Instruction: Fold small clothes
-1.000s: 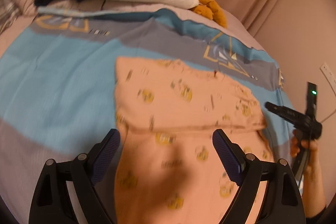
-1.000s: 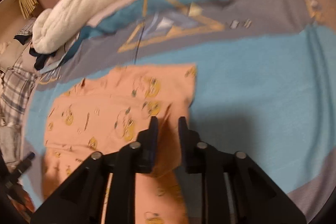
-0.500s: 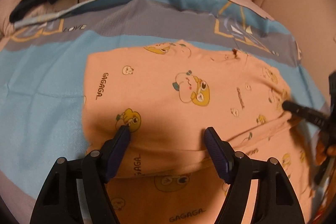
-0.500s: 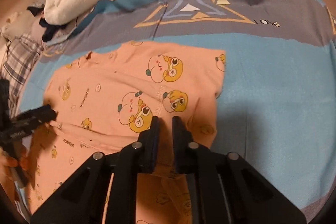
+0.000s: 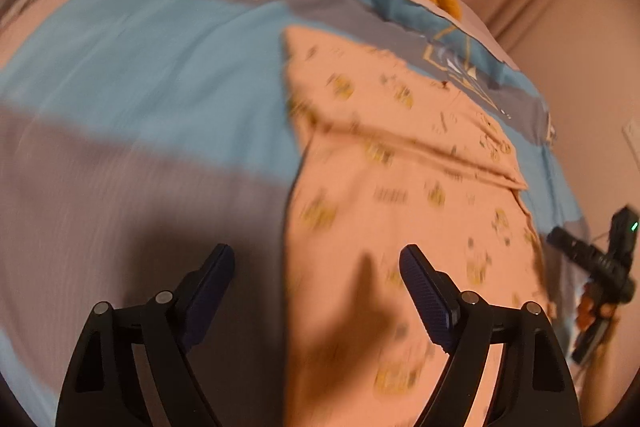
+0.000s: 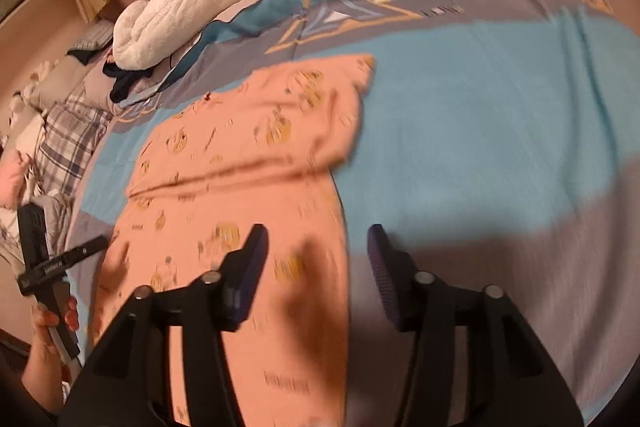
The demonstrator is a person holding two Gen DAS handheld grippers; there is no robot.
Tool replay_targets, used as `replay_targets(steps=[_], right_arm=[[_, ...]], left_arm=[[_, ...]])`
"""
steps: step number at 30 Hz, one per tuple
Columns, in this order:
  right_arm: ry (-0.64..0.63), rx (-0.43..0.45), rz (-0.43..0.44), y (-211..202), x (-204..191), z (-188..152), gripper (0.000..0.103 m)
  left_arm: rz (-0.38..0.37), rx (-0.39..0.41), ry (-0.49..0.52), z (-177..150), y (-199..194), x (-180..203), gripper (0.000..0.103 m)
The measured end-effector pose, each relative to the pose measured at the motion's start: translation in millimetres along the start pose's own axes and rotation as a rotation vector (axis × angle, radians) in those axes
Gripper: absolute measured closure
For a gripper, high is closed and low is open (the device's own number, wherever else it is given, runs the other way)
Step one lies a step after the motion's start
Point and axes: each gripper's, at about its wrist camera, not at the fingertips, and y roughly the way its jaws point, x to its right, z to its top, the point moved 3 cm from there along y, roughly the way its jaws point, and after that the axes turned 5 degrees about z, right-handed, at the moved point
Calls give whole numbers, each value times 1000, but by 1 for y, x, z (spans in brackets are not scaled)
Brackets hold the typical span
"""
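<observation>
Our left gripper (image 5: pixel 316 267) and right gripper (image 6: pixel 318 247) open, grasping nothing, above the peach garment's (image 5: pixel 400 187) edges.

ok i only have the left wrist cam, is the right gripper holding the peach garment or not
Observer: No. The right gripper has its jaws opening with nothing pinched; the peach garment only has its side edge lying below the gap.
Operator: anything else on that bed i can't make out
Observer: A plaid cloth lies crumpled past the edge of the bedspread, at the left of the right wrist view, apart from the garment.
</observation>
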Motion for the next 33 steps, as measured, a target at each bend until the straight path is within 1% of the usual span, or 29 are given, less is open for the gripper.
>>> replay_targets(steps=[2,4,6,7,11,14,17,21,23,26,29,31,32,33], right_arm=[[47,-12,14,-7,8,-18,45],[101,-31,45,-16,12,-38,45],[129,-46,75,-22,13,-56,45],[134,-51,86,-25,12,-62,45],[144,-89,130,-35,7,-90,45],[146,-117,180,-41,5,-109,45],[152,-112,226,-41,3,-120,45],[195,-91,279,-33,4,-116,45],[207,-84,290,-26,5,-108,47],[217,-78,300,-13,5,-92,47],[237,-78,322,-3,11,-75,47],[250,-79,331,0,12,-70,47],[242,-82,328,-1,11,-70,47],[230,-84,328,-2,8,-72,48]], left_arm=[[-46,-13,-42,-20,-11,-11,19],[-106,-17,-73,-34,-21,-13,18],[-167,-31,-91,-46,-29,-12,11],[-192,-35,-95,-51,-32,-11,11],[-258,-49,-77,-72,-41,-4,11],[-312,-58,-59,-85,-43,2,11],[-325,-51,-52,-86,-41,5,11],[-405,-73,-104,-70,-26,8,11],[-419,-78,-127,-64,-21,6,11],[-448,-91,-153,-46,-10,11,11],[-470,-98,-185,-38,-4,11,11],[-481,-96,-192,-38,-3,13,11],[-476,-91,-185,-40,-4,13,14],[-470,-93,-176,-45,-6,13,20]])
